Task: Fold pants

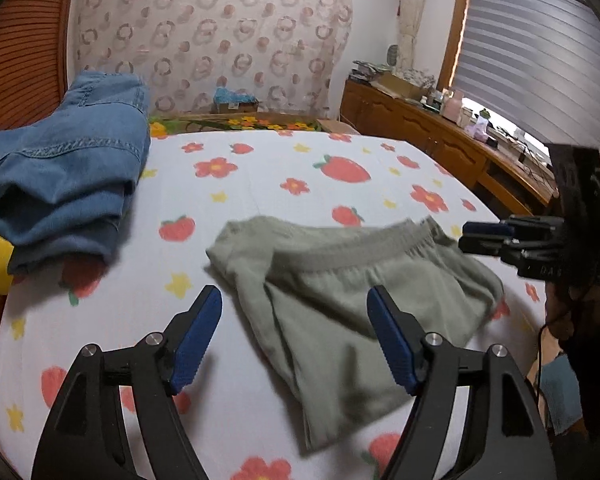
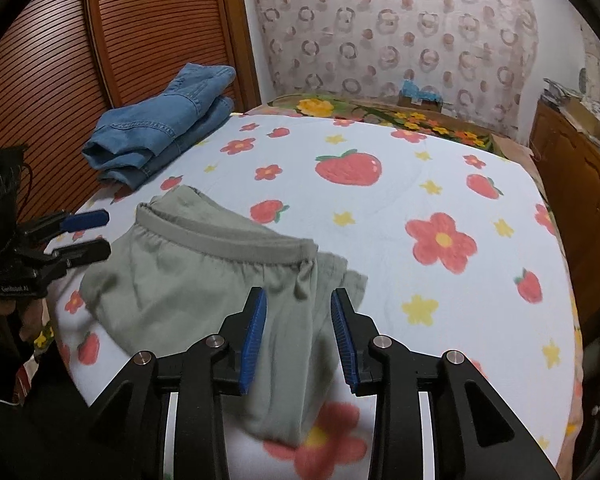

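Observation:
Grey-green pants [image 1: 352,288] lie folded on the bed, elastic waistband [image 1: 352,246] on the far side; they also show in the right wrist view [image 2: 204,276]. My left gripper [image 1: 294,304] is open and empty, hovering above the near left part of the pants; it also shows in the right wrist view [image 2: 90,236]. My right gripper [image 2: 299,306] is open and empty just above the pants' right edge; it also shows in the left wrist view [image 1: 476,236], jaws close together there.
The bed has a white sheet [image 1: 276,168] printed with strawberries and flowers. Folded blue jeans [image 1: 64,172] lie at its far left corner, also in the right wrist view [image 2: 160,128]. A wooden cabinet [image 1: 428,136] stands right of the bed. A slatted wooden door [image 2: 60,60] stands at left.

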`<control>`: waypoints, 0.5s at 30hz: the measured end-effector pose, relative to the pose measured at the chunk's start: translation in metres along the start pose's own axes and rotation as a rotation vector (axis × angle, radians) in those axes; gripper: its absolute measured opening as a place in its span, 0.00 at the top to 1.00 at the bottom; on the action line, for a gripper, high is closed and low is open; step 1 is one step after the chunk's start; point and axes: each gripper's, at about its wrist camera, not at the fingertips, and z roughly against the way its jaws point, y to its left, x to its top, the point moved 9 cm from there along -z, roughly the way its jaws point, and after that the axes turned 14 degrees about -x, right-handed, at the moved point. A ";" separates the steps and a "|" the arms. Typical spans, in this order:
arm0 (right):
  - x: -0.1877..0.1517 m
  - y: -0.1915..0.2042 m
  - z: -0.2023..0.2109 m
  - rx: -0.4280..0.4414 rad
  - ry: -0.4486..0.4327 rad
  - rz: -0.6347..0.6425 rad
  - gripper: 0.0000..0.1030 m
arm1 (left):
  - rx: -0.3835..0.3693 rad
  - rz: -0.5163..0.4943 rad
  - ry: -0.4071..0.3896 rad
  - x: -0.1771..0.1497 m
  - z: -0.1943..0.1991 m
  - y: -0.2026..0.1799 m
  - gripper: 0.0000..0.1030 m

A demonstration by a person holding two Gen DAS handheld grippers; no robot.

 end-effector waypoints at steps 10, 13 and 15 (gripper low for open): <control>0.018 0.006 -0.031 0.021 0.036 0.036 0.66 | -0.045 -0.048 0.069 0.013 -0.027 0.001 0.55; 0.022 0.008 -0.042 0.047 0.056 0.048 0.66 | -0.040 -0.044 0.094 0.011 -0.036 0.007 0.55; 0.025 0.009 -0.049 0.052 0.064 0.056 0.66 | -0.040 -0.039 0.112 0.008 -0.042 0.011 0.57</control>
